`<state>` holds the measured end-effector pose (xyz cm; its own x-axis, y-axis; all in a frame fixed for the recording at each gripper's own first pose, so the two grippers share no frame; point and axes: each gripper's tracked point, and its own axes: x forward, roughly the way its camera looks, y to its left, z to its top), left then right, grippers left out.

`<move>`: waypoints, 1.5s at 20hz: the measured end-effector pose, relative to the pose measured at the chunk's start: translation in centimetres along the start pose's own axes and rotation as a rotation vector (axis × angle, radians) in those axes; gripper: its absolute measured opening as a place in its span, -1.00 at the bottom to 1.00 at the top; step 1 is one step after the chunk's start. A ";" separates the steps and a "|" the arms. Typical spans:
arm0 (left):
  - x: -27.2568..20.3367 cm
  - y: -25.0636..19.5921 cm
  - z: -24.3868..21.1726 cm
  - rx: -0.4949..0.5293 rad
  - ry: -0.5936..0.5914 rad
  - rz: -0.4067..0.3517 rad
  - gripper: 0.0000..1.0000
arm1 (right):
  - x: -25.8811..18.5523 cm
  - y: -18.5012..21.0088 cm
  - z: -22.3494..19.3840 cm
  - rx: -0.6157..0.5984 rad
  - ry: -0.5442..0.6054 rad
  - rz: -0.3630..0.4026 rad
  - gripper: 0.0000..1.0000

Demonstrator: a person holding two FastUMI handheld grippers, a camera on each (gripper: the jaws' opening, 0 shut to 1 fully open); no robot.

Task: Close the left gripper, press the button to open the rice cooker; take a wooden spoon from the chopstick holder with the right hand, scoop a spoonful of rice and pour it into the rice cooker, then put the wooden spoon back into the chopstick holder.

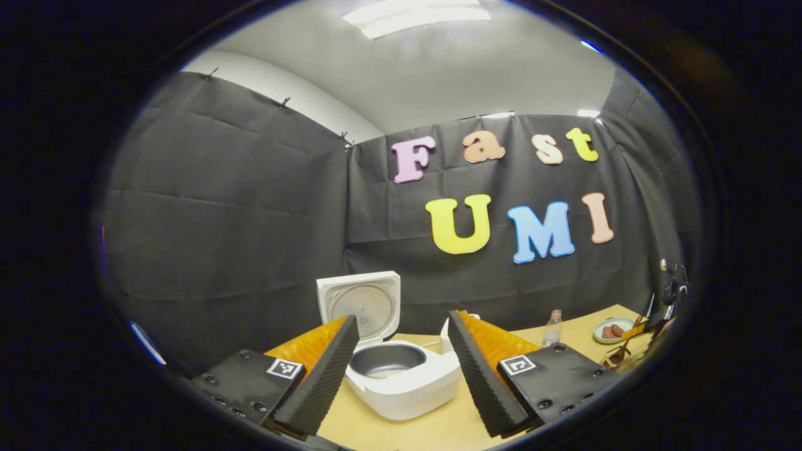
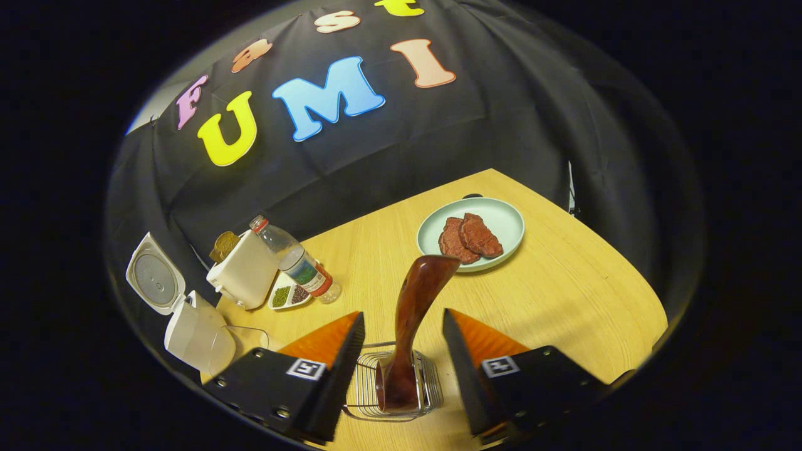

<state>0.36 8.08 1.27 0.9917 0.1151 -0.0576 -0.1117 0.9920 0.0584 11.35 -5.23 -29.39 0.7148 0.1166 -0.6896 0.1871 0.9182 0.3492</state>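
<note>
The white rice cooker (image 1: 401,376) stands on the wooden table with its lid (image 1: 360,304) swung up and the dark inner pot (image 1: 385,360) showing. My left gripper (image 1: 403,335) hovers just in front of it, open, with nothing between the fingers. In the right gripper view the cooker (image 2: 194,332) sits far left, lid up. A reddish-brown wooden spoon (image 2: 413,313) stands upright in the wire chopstick holder (image 2: 395,385). My right gripper (image 2: 403,326) is open around the spoon's handle, both fingers apart from it.
A pale green plate (image 2: 501,222) holding meat pieces sits at the back right. A plastic water bottle (image 2: 294,260), a white container (image 2: 247,269) and a small dish of beans (image 2: 289,295) stand between cooker and holder. The table edge (image 2: 651,307) curves on the right.
</note>
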 end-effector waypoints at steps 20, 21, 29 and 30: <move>1.5 0.4 -1.5 -0.064 -0.014 -0.076 0.94 | -7.7 6.4 6.3 -0.136 -0.229 0.048 -0.82; 1.5 0.6 -1.8 -0.070 -0.007 -0.081 0.94 | -8.1 7.2 6.3 -0.133 -0.236 0.058 -0.82; 2.6 3.7 -2.8 -0.079 0.005 -0.090 0.96 | -8.9 14.4 5.5 -0.132 -0.264 0.147 -0.82; 2.8 4.2 -2.9 -0.078 0.008 -0.091 0.96 | -8.8 15.3 5.2 -0.128 -0.265 0.159 -0.82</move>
<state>2.48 12.67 -1.50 0.9975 0.0248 -0.0668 -0.0265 0.9993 -0.0247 11.42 5.85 -14.64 0.8818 0.1749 -0.4380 -0.0147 0.9385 0.3451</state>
